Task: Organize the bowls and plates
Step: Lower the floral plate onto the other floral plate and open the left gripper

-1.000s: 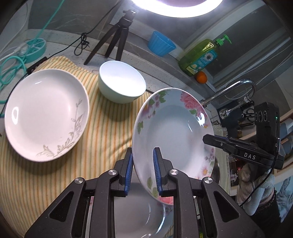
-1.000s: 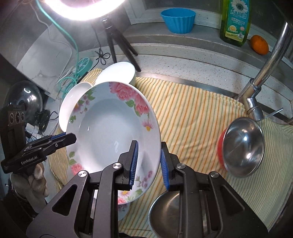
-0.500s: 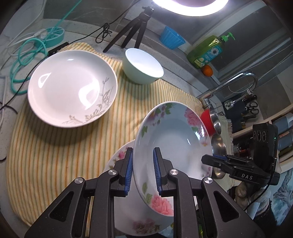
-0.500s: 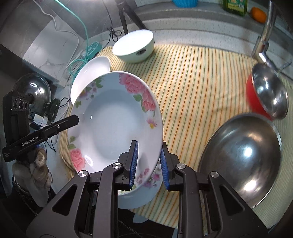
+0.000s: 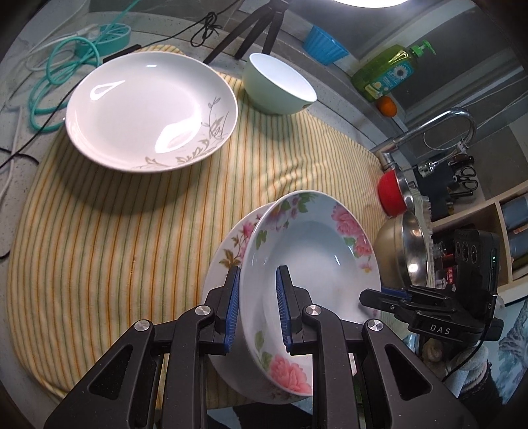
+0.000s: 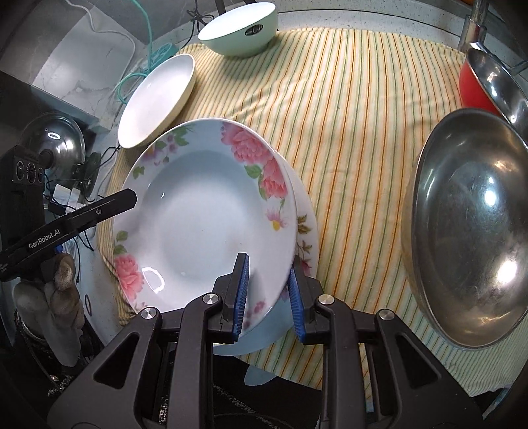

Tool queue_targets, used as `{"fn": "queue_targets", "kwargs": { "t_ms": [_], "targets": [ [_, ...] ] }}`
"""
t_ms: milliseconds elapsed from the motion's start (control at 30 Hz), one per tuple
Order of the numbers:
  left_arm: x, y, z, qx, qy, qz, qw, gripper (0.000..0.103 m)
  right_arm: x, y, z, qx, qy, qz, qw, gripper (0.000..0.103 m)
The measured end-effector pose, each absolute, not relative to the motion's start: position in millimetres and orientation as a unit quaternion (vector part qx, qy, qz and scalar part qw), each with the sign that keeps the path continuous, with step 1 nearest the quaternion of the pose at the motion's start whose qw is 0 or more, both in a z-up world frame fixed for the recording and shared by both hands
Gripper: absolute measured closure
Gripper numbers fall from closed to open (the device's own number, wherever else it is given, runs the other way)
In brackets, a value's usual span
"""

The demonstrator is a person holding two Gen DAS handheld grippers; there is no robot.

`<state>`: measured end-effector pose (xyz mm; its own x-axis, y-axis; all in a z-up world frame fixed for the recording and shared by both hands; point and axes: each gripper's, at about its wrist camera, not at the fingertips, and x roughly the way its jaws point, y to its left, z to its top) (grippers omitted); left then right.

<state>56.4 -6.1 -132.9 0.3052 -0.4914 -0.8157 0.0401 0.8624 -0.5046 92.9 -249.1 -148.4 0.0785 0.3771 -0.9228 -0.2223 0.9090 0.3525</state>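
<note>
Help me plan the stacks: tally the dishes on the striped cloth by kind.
Floral plates: 2, the held floral plate and the floral plate beneath
White plate: 1
Mint bowl: 1
Steel bowls: 2, large steel bowl, red-backed steel bowl
Total: 6

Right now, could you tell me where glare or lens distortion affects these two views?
Left wrist view: the ring light is blown out at the top edge, with bright highlights on the white plate; the striped cloth bows at the edges. Right wrist view: specular spots on the steel bowl, a small ring reflection on the floral plate, dark corners.
</note>
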Motion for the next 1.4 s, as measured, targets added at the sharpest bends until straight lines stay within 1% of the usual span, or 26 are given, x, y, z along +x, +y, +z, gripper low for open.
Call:
{"fn": "queue_targets", "kwargs": {
  "t_ms": [433, 700, 900, 933, 1000, 1033, 1067, 1233, 1300, 1333, 1400],
  "targets": [
    [52.9, -9.5, -138.6, -0.188, 0.573, -0.167, 0.78, 0.085, 89.3, -238.9, -151.3, 0.031, 0.649, 0.204, 0.732, 0.078],
    [46.8, -12.5, -145.2, -0.175, 0.581, -0.166, 0.777, 0.085, 81.8, -224.6, -147.5, -0.034, 0.64, 0.19, 0.744, 0.076],
    [46.4, -13.2, -144.6, -0.163, 0.579, -0.164, 0.782, 0.085, 81.8, -222.7, -146.4, -0.044, 0.639, 0.19, 0.744, 0.076],
    [45.6, -14.4, -144.5, -0.158, 0.579, -0.163, 0.783, 0.085, 80.9, -221.9, -146.2, -0.049, 0.639, 0.189, 0.745, 0.075],
    [45.7, -17.8, -143.6, -0.148, 0.579, -0.161, 0.785, 0.085, 79.4, -218.9, -145.3, -0.06, 0.637, 0.186, 0.746, 0.069],
    [45.4, -19.0, -143.4, -0.144, 0.58, -0.161, 0.786, 0.084, 78.1, -217.7, -145.1, -0.064, 0.636, 0.185, 0.746, 0.063],
    [45.3, -20.2, -143.3, -0.143, 0.58, -0.162, 0.786, 0.082, 77.3, -215.7, -144.5, -0.07, 0.634, 0.185, 0.747, 0.061],
    [46.2, -21.0, -142.9, -0.138, 0.58, -0.162, 0.786, 0.082, 75.9, -213.2, -143.6, -0.072, 0.634, 0.185, 0.748, 0.061],
    [45.9, -25.5, -141.4, -0.118, 0.579, -0.161, 0.79, 0.082, 76.4, -214.1, -143.3, -0.065, 0.635, 0.187, 0.747, 0.061],
    [45.5, -28.5, -141.0, -0.107, 0.579, -0.159, 0.792, 0.081, 76.7, -214.5, -143.2, -0.064, 0.635, 0.187, 0.747, 0.061],
    [44.5, -35.3, -138.8, -0.084, 0.578, -0.158, 0.796, 0.07, 77.5, -215.4, -142.3, -0.062, 0.633, 0.188, 0.749, 0.061]
  ]
}}
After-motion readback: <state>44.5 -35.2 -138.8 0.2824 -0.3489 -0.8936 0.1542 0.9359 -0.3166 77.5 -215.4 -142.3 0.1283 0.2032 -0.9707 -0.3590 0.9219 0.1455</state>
